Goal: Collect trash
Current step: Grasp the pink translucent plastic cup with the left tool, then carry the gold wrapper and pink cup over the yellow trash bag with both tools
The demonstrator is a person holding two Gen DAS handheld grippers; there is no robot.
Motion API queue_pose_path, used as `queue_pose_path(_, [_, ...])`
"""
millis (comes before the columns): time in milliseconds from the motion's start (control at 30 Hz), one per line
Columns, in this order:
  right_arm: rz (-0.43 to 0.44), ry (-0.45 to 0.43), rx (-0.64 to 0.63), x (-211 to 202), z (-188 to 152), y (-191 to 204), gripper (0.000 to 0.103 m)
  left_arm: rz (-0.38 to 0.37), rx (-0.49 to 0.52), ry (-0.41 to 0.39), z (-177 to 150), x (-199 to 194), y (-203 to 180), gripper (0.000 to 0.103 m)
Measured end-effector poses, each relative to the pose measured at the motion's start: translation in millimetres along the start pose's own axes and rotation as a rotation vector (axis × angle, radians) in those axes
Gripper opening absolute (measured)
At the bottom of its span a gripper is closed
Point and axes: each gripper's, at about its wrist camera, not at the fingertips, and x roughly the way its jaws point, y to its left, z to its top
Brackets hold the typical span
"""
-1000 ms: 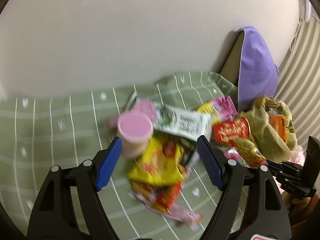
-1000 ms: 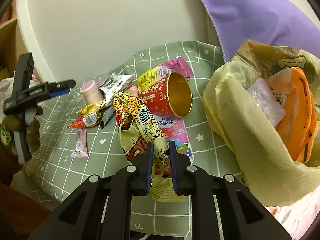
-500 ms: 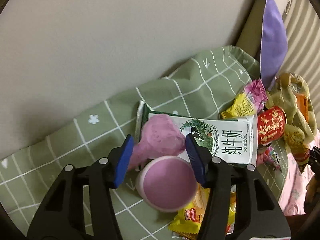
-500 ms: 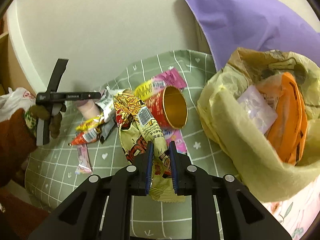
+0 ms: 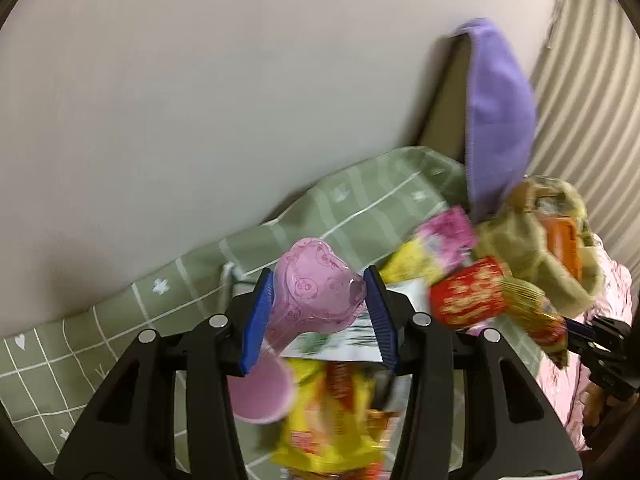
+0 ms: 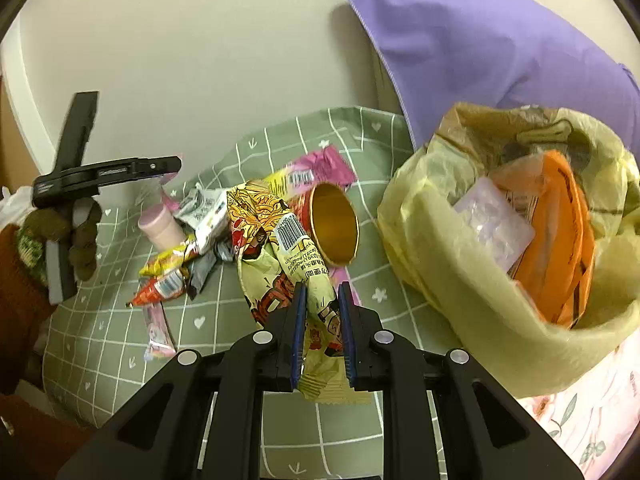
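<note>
My left gripper [image 5: 318,314] is shut on a crumpled pink clear plastic cup [image 5: 316,292] and holds it above the trash pile. Below it lie a pink tub [image 5: 260,394], a yellow wrapper [image 5: 324,420] and a milk carton [image 5: 344,340]. My right gripper [image 6: 322,332] is shut on a yellow noodle packet [image 6: 280,256] that hangs over the green checked cloth [image 6: 224,344]. A red tube with a gold inside [image 6: 334,224] lies just beyond it. The yellow trash bag [image 6: 500,280] stands open to the right, holding an orange wrapper [image 6: 560,240].
A purple pillow [image 6: 480,48] leans on the wall behind the bag. More wrappers [image 6: 168,276] lie on the cloth at left, near the left gripper [image 6: 104,172] and the gloved hand holding it. A pink floral sheet [image 6: 580,412] lies at lower right.
My left gripper has closed on the pink clear cup and lifted it off the pile. My right gripper keeps hold of the noodle packet and has shifted slightly.
</note>
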Motion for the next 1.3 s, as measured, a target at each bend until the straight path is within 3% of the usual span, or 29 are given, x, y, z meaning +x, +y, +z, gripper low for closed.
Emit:
queue_pose_path(200, [-0.020, -0.055, 0.012, -15.2, 17.1, -5.6, 0.017, -0.090, 0.029, -0.074, 12.7, -27.1, -48.3, 0.044])
queue_pose_path(533, [-0.149, -0.218, 0.025, -68.7, 66.3, -47.7, 0.017, -0.253, 0.082, -0.169, 57.8, -47.8, -119.9, 0.044])
queue_pose_path(733, [-0.254, -0.251, 0.042, -88.1, 78.3, -85.3, 0.017, -0.289, 0.117, -0.150, 72.1, -31.9, -148.0, 0.044])
queue_pose_path(933, [-0.263, -0.243, 0.116, -95.8, 79.9, -117.3, 0.017, -0.352, 0.137, -0.116, 80.2, -10.5, -178.9, 0.044])
queue_pose_path(1200, [-0.324, -0.272, 0.131, -118.5, 75.8, -135.0, 0.017, -0.464, 0.163, -0.105, 90.8, 1.0, -219.3, 0.044])
queue_pose_path(1300, [-0.364, -0.289, 0.147, -131.9, 70.8, -145.9, 0.017, -0.540, 0.164, -0.053, 88.5, 17.8, -237.8, 0.044])
